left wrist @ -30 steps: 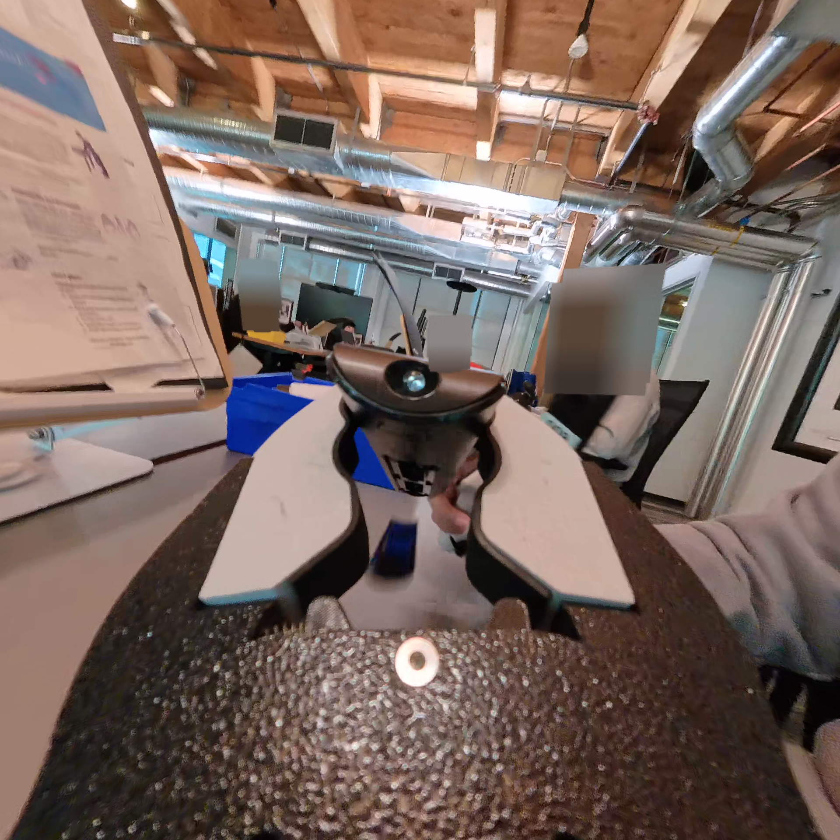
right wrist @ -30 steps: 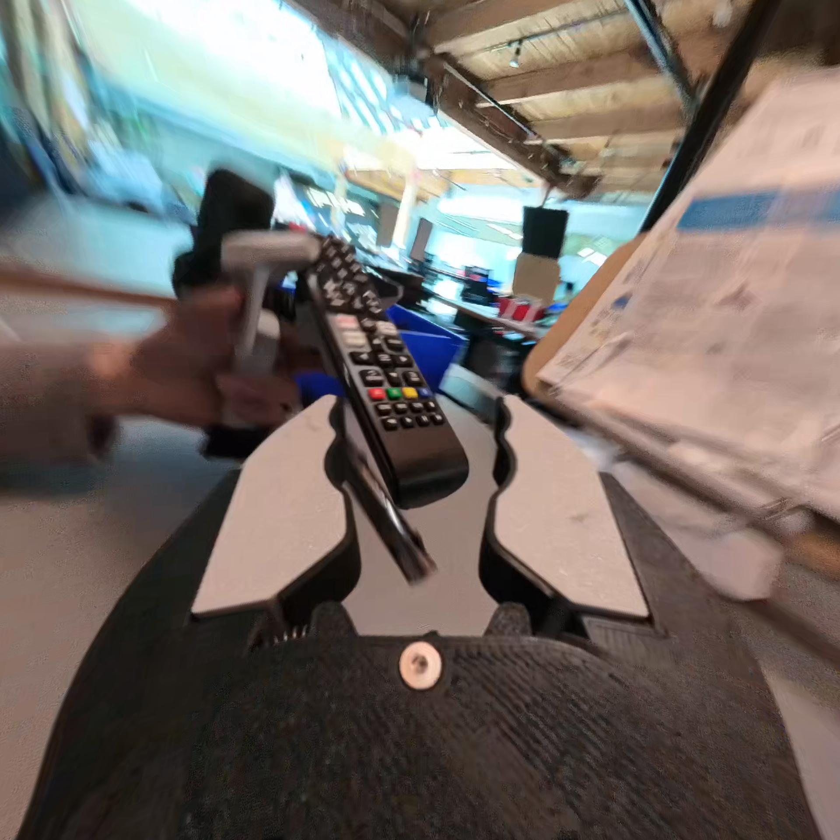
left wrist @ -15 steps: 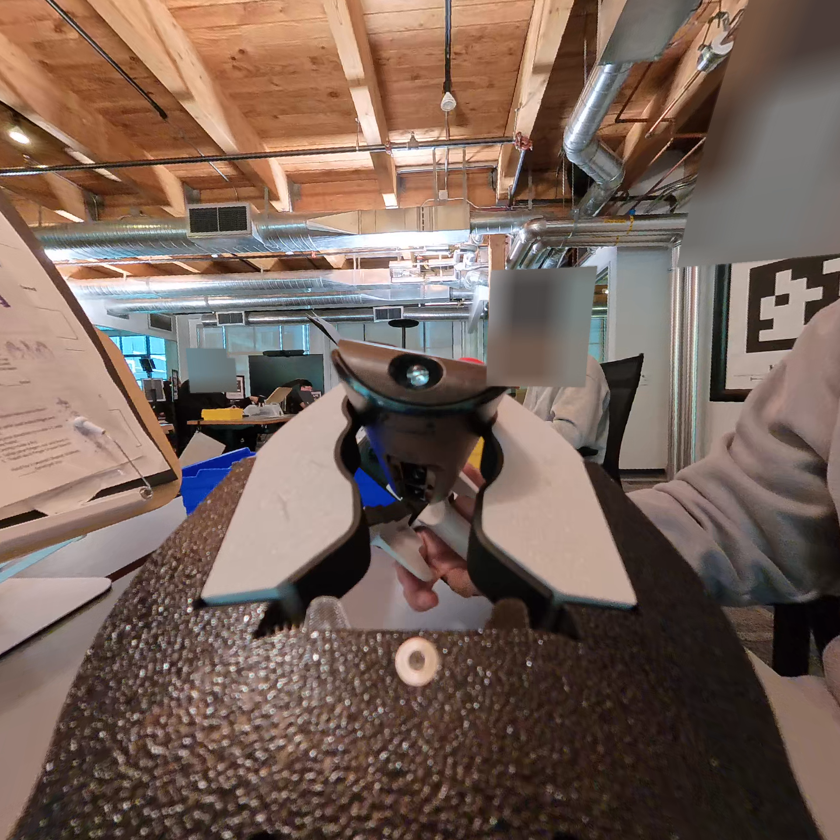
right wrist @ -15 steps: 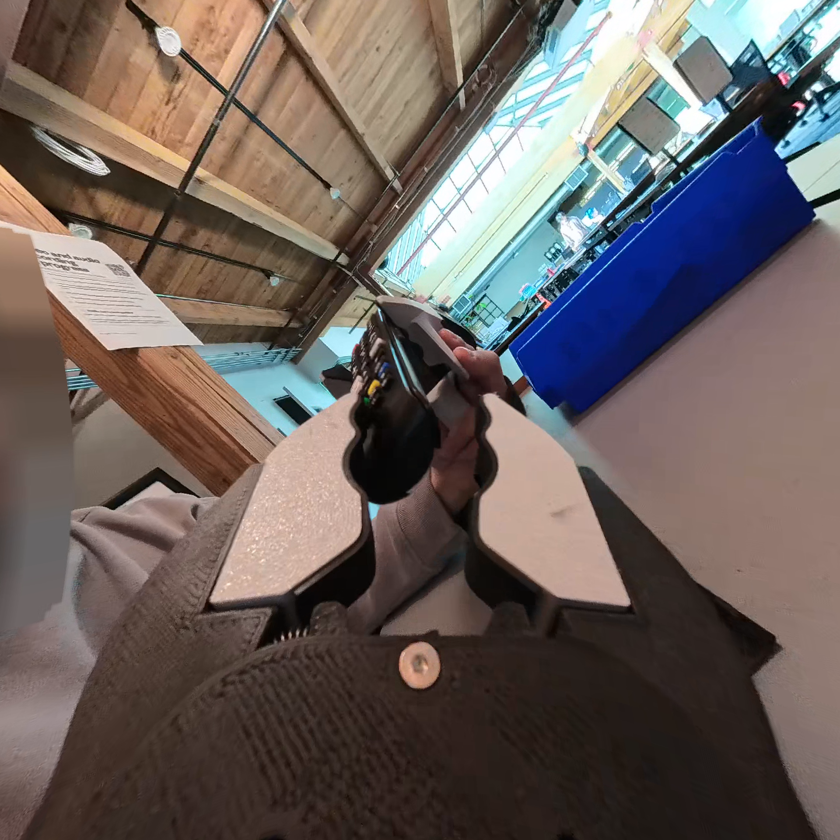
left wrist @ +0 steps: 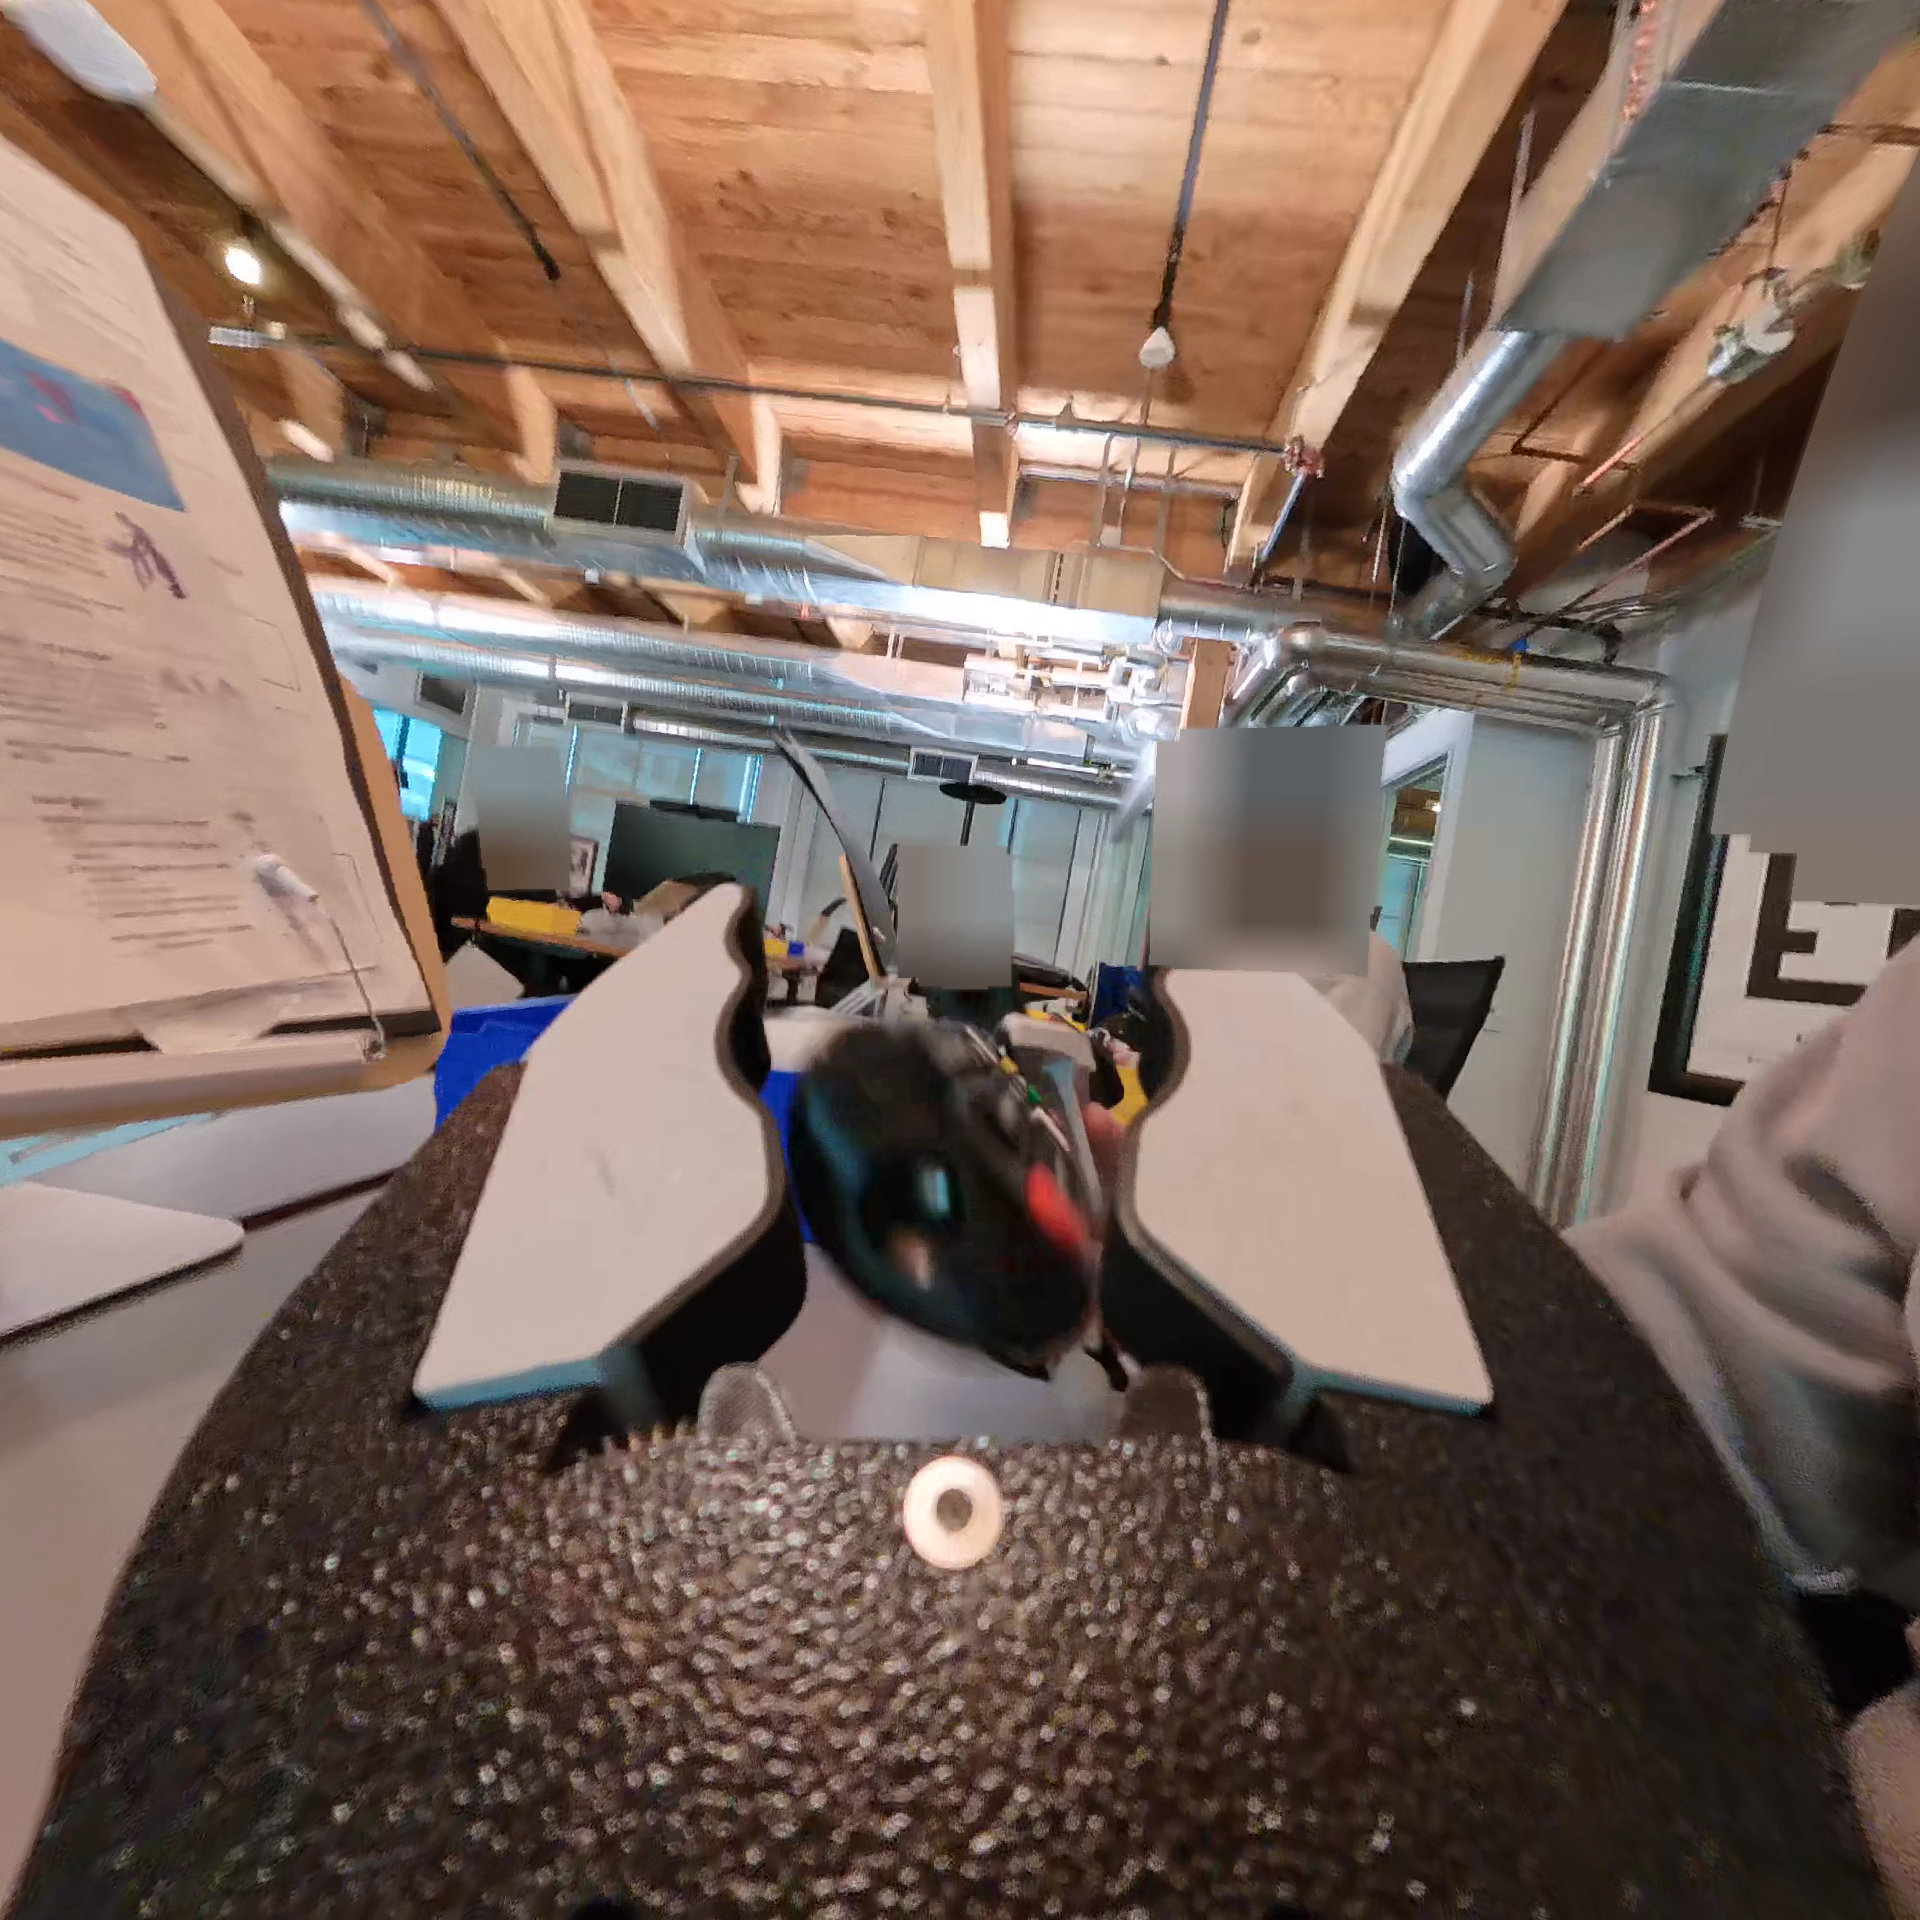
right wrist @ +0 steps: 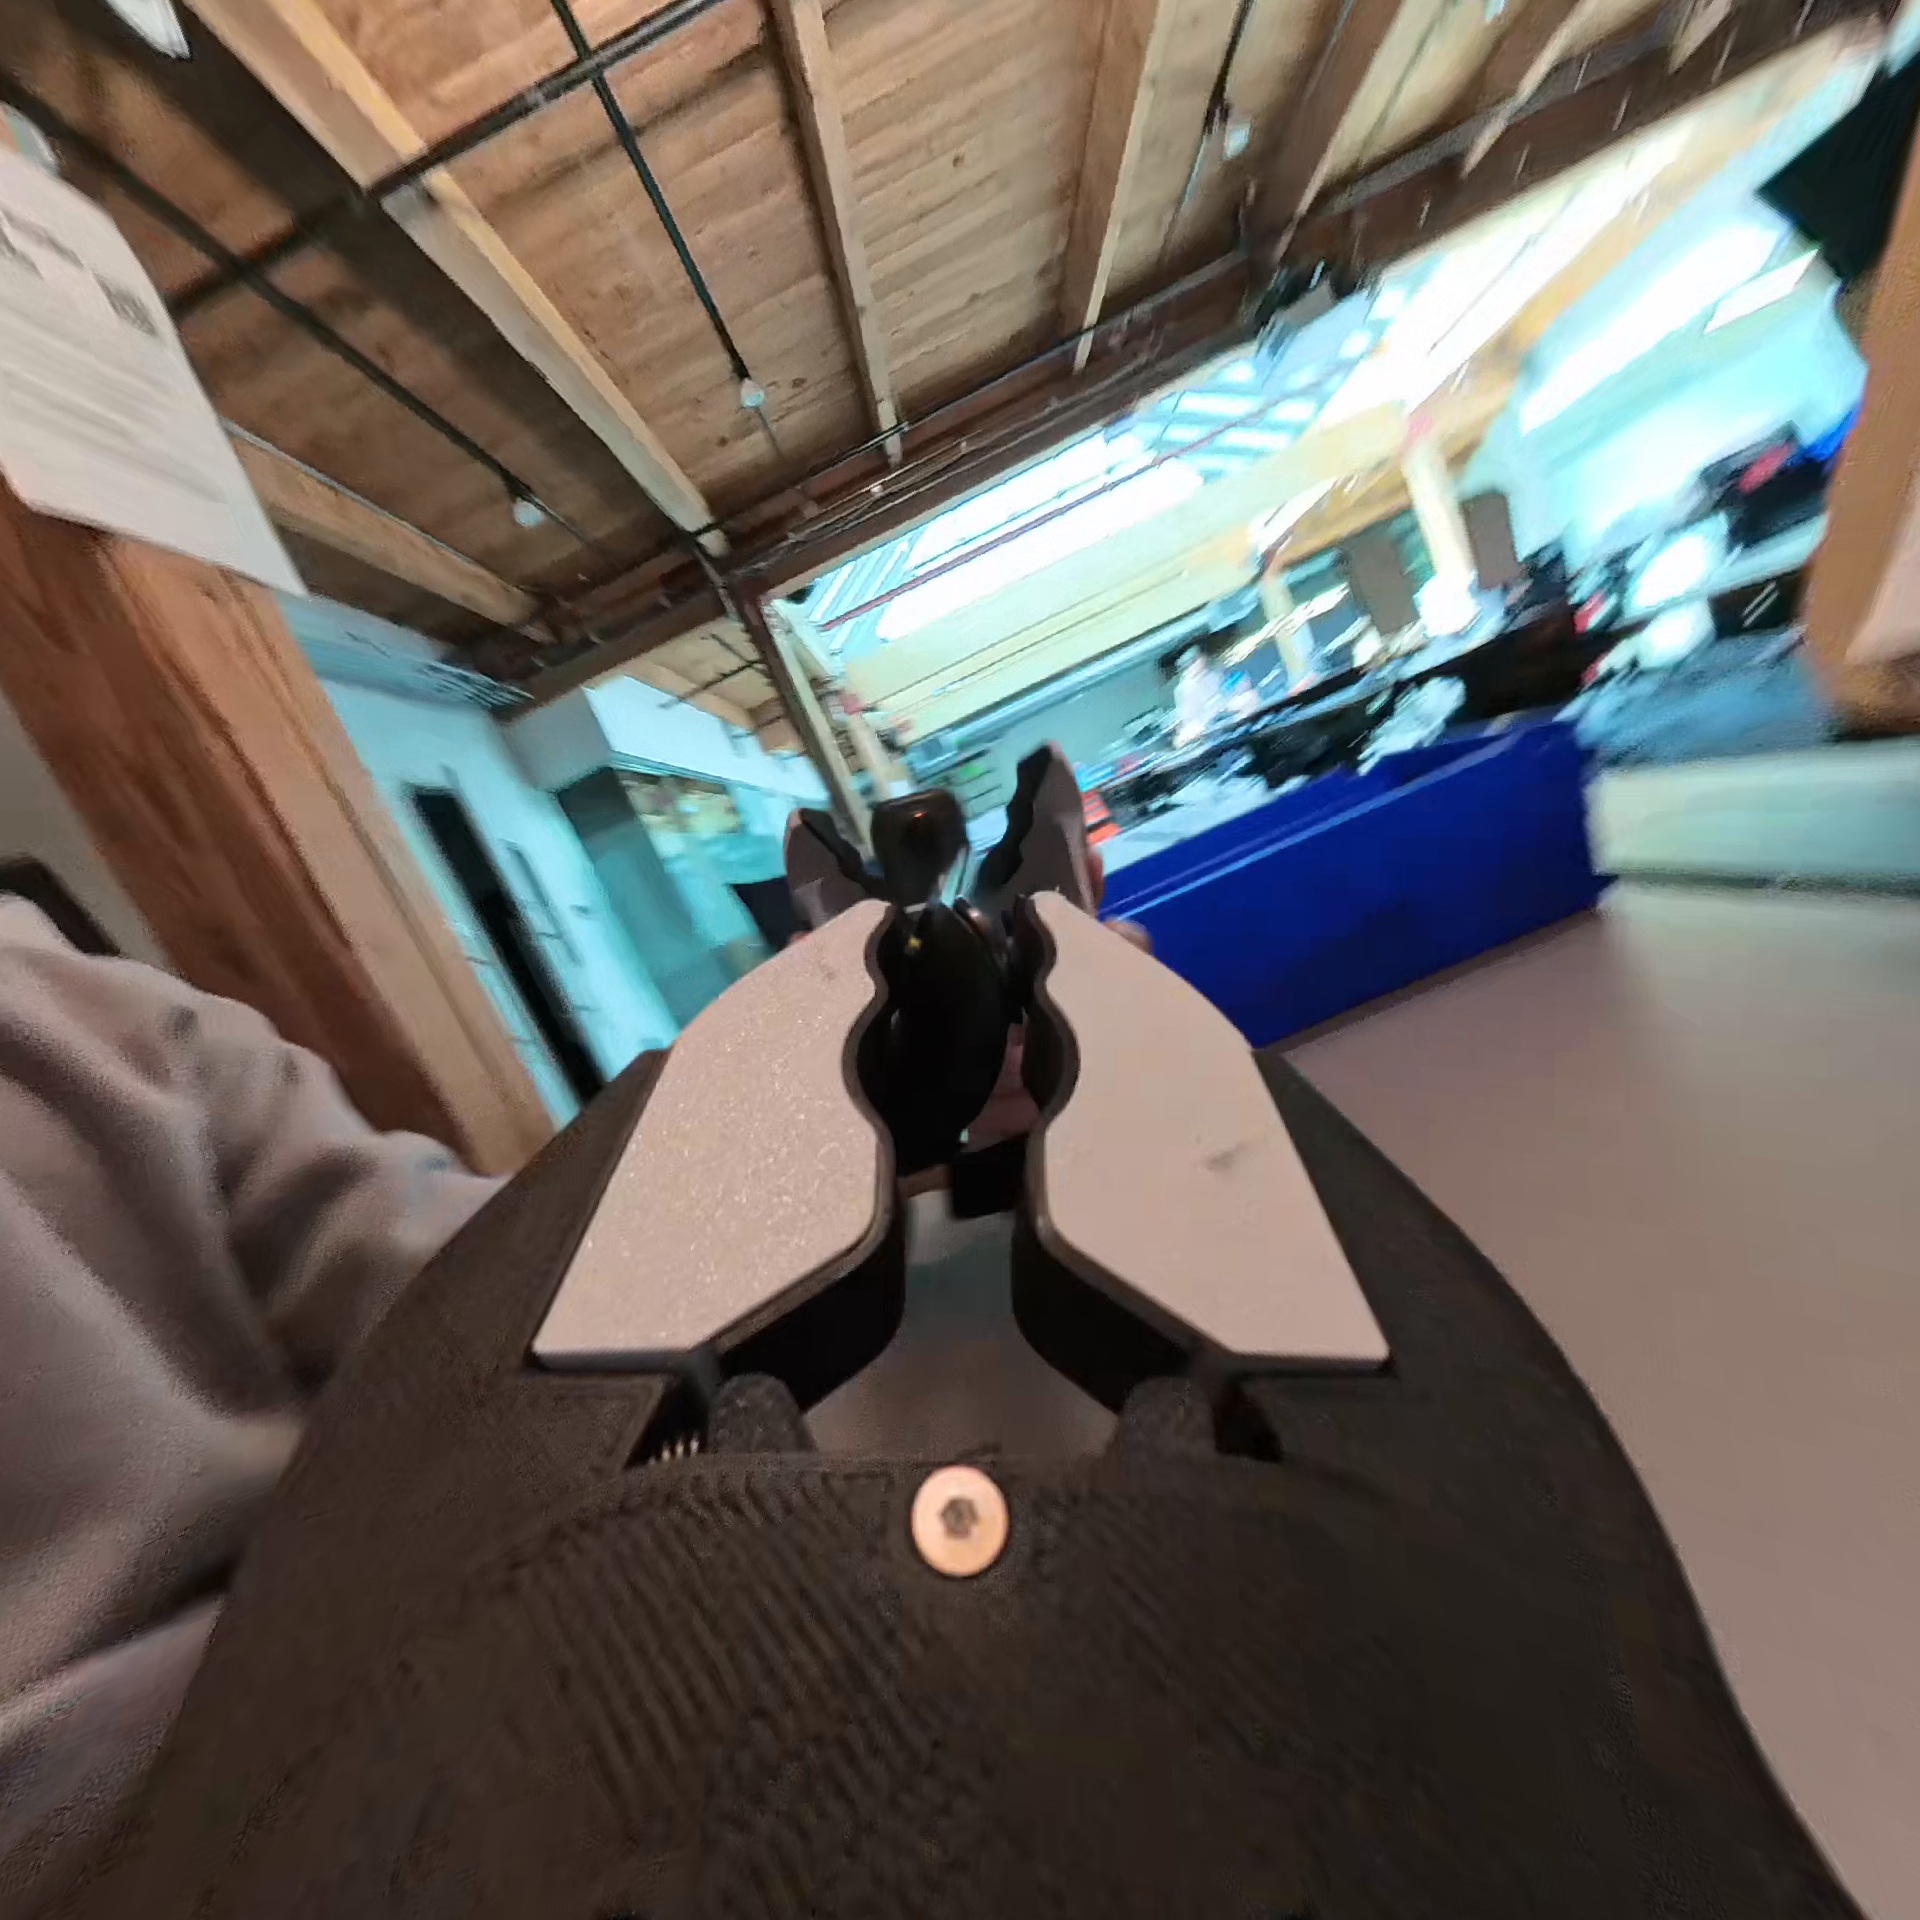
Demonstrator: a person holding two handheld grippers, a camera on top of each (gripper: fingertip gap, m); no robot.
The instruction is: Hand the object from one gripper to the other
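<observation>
The object is a black remote control with coloured buttons. In the right wrist view my right gripper (right wrist: pixel 954 914) is shut on one end of the remote (right wrist: pixel 935 1029). Just beyond it, my left gripper (right wrist: pixel 925 831) faces me with its jaws spread around the remote's far end. In the left wrist view my left gripper (left wrist: pixel 951 966) is wide open. The remote (left wrist: pixel 935 1195) lies end-on between its fingers, blurred, with a gap on the left side and close to the right finger (left wrist: pixel 1278 1174).
A blue bin (right wrist: pixel 1351 894) stands on the grey table (right wrist: pixel 1610 1195) to the right. A stand with printed papers (left wrist: pixel 156 727) rises at the left of the left wrist view. A person's grey sleeve (left wrist: pixel 1766 1247) is at the right, and a wooden post (right wrist: pixel 208 831) behind. My hands' fingertips stand some 9 cm from each other.
The left gripper, shut on the remote before, has opened. The right gripper, open before, has closed on the remote's other end. Both views have swung.
</observation>
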